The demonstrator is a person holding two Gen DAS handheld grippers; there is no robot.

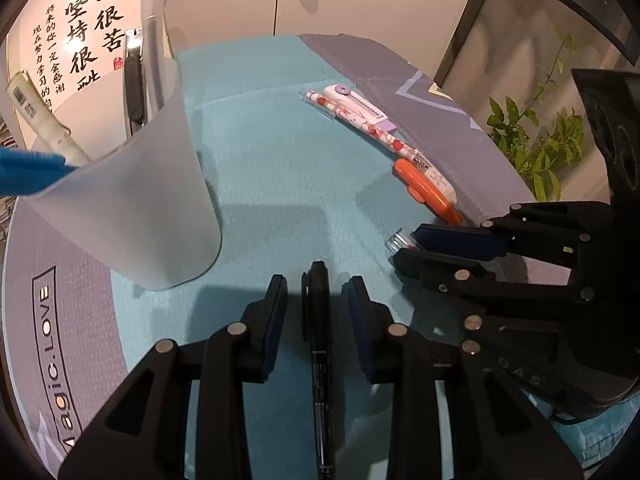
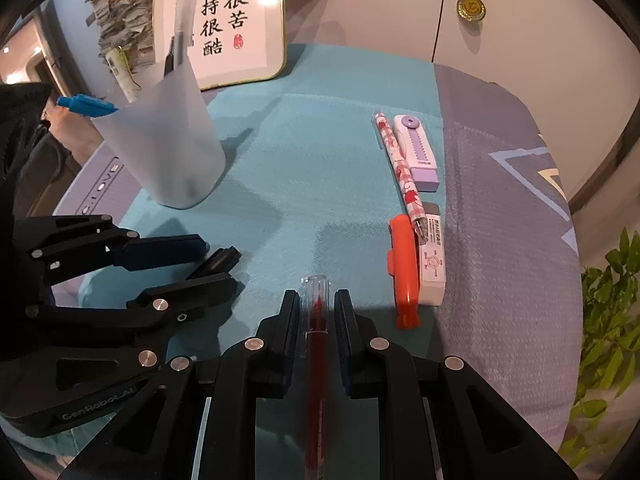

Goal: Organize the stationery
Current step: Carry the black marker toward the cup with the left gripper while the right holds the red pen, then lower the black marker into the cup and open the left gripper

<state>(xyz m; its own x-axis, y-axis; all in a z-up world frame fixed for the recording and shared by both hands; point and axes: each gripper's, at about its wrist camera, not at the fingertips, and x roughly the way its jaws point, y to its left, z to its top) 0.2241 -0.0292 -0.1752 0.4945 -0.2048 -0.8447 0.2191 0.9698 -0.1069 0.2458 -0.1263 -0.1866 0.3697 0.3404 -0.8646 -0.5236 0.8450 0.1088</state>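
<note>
A frosted pen cup (image 1: 132,200) (image 2: 168,148) stands at the left on the teal mat and holds several pens. My left gripper (image 1: 318,292) (image 2: 208,258) is open, with a black pen (image 1: 319,320) lying on the mat between its fingers. My right gripper (image 2: 316,308) (image 1: 404,246) is open, with a red pen with a clear cap (image 2: 316,320) lying between its fingers. A patterned pen (image 2: 398,168), a purple cutter (image 2: 416,148), an orange cutter (image 2: 404,268) and a white eraser (image 2: 432,268) lie at the right.
The teal mat (image 2: 320,160) lies on a grey cloth (image 2: 500,240). A framed calligraphy sign (image 2: 224,20) leans behind the cup. A green plant (image 2: 612,340) is at the far right, and a medal (image 2: 470,6) hangs on the wall.
</note>
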